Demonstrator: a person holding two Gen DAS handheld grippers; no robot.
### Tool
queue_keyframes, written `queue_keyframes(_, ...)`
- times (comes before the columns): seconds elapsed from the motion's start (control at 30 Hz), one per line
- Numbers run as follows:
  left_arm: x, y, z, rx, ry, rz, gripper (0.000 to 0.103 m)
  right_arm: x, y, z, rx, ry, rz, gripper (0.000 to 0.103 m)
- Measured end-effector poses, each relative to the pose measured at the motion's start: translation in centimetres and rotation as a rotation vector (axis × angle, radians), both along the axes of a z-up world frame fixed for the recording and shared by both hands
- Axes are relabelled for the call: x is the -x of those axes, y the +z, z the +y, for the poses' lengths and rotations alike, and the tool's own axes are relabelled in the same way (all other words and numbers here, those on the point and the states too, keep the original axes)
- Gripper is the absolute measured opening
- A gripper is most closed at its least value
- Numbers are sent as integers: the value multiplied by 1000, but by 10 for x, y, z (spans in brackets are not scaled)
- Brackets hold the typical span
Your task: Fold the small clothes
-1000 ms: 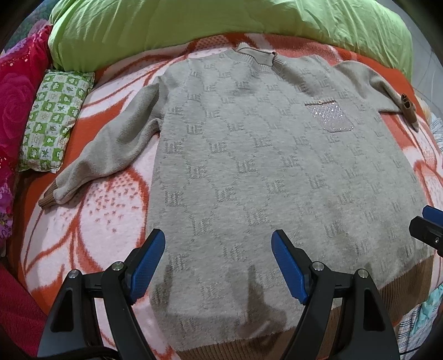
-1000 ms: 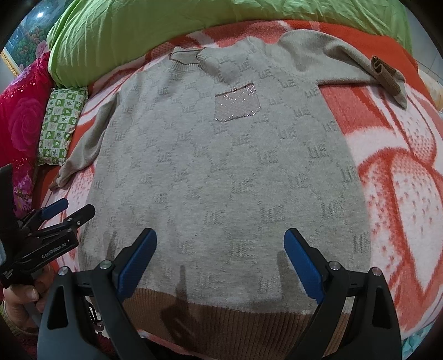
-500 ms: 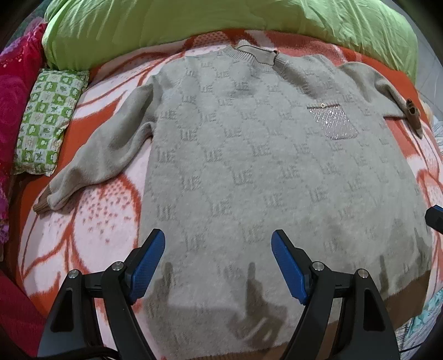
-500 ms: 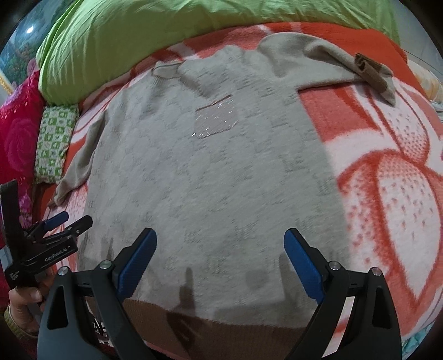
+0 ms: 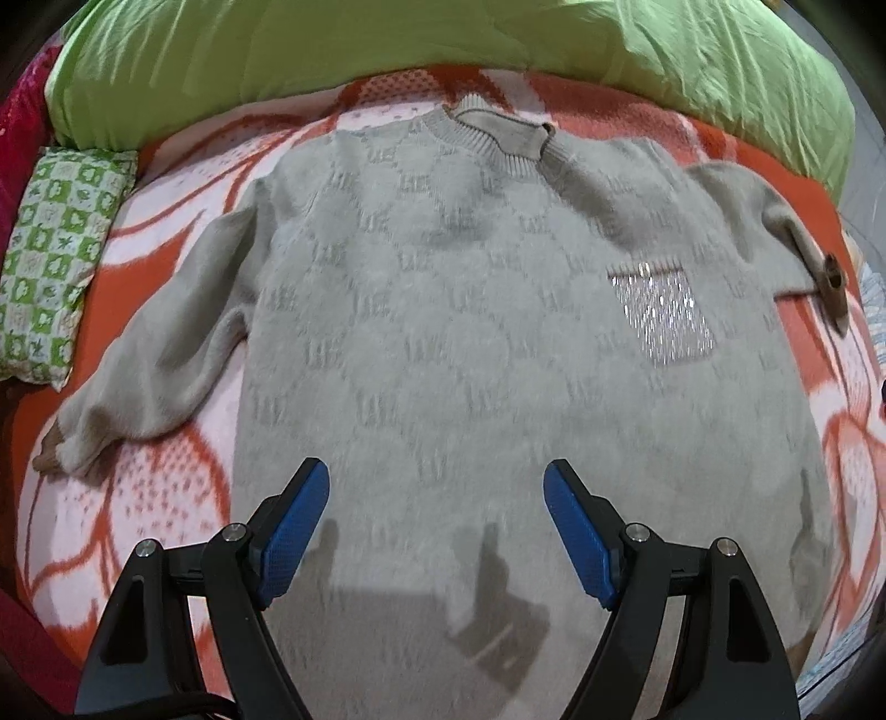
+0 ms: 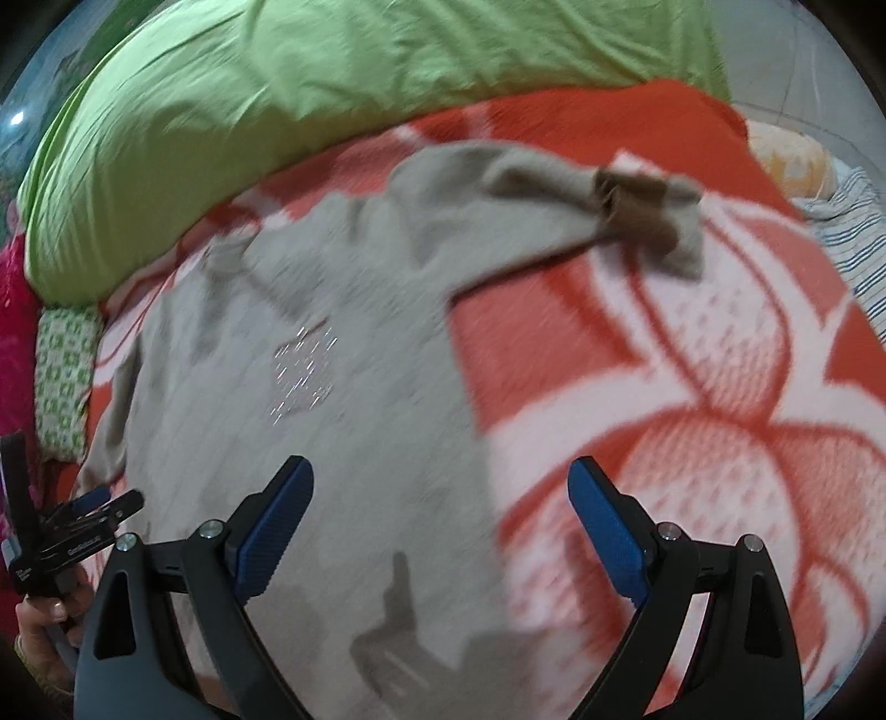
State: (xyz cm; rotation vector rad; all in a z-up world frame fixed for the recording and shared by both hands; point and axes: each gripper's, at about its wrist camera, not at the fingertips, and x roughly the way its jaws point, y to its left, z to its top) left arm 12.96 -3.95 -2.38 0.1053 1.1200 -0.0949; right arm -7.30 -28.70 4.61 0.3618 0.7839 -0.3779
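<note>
A grey knit sweater (image 5: 470,343) with a sparkly chest pocket (image 5: 662,315) lies flat, front up, on an orange and white blanket (image 5: 166,487). Its left sleeve (image 5: 166,354) lies spread out with a brown cuff; its right sleeve (image 6: 554,183) ends in a rumpled brown cuff (image 6: 637,205). My left gripper (image 5: 437,520) is open and empty above the sweater's lower body. My right gripper (image 6: 443,515) is open and empty above the sweater's right edge (image 6: 476,443). The left gripper also shows at the left edge of the right wrist view (image 6: 83,526).
A green duvet (image 5: 443,50) lies along the far side of the bed. A green and white checked pillow (image 5: 50,260) and a red cushion (image 6: 11,310) are at the left. Striped fabric (image 6: 853,221) lies at the far right.
Both grippers have moved forward up the sweater. The right gripper has also swung right, over the sweater's right edge and the blanket. Both stay open.
</note>
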Motion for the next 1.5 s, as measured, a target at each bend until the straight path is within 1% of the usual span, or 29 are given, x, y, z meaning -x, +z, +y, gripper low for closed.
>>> queue_keyframes(0.13, -28, 2, -7, 4, 9, -6, 81, -13, 14, -41, 57, -41, -21, 93)
queue_keyframes(0.3, -57, 0, -17, 10, 17, 3, 81, -35, 20, -85, 114, -70, -18, 93)
queue_keyframes(0.43, -72, -6, -25, 11, 21, 21, 81, -61, 20, -110, 224, -61, 20, 93)
queue_keyframes(0.5, -80, -12, -30, 2, 18, 28, 81, -75, 16, -118, 266, -33, 35, 93)
queue_keyframes(0.57, -90, -17, -35, -8, 21, 37, 81, -90, 7, -127, 309, -7, 77, 93)
queue_keyframes(0.6, -94, -19, -37, -7, 23, 41, 81, -95, 3, -131, 320, 2, 92, 90)
queue_keyframes(0.63, -99, -21, -38, -6, 26, 45, 81, -100, -1, -135, 326, 12, 104, 85)
queue_keyframes(0.67, -104, -22, -39, -5, 31, 50, 81, -104, -4, -140, 325, 19, 119, 67)
queue_keyframes(0.7, -107, -24, -40, -3, 34, 52, 81, -106, -7, -146, 313, 25, 134, 44)
queue_keyframes(0.73, -112, -25, -41, 1, 37, 54, 81, -108, -9, -152, 291, 28, 145, 34)
queue_keyframes(0.77, -115, -26, -41, 4, 39, 53, 81, -106, -8, -158, 267, 30, 135, 20)
queue_keyframes(0.8, -118, -27, -41, 8, 40, 52, 81, -103, -4, -160, 256, 25, 119, 10)
queue_keyframes(0.87, -121, -29, -43, 16, 36, 50, 81, -96, 5, -159, 251, 18, 95, 6)
queue_keyframes(0.93, -121, -30, -44, 23, 30, 48, 81, -86, 19, -151, 216, 22, 44, 5)
queue_keyframes(1.0, -121, -30, -45, 32, 25, 42, 81, -80, 37, -139, 129, 51, -33, 5)
queue_keyframes(1.1, -115, -25, -37, 66, 33, 34, 81, -81, 66, -107, 6, 134, -152, 5)
queue_keyframes(1.17, -110, -19, -30, 88, 39, 27, 81, -91, 79, -74, -85, 217, -218, 5)
queue_keyframes(1.27, -100, -9, -14, 111, 52, 10, 81, -122, 86, -10, -172, 361, -250, 5)
queue_keyframes(1.33, -93, -3, 1, 134, 62, 2, 81, -143, 84, 28, -213, 436, -259, 5)
queue_keyframes(1.4, -86, 1, 15, 150, 77, -3, 81, -169, 78, 69, -244, 510, -249, 5)
queue_keyframes(1.5, -76, 1, 35, 170, 103, 3, 81, -204, 57, 123, -284, 596, -210, 5)
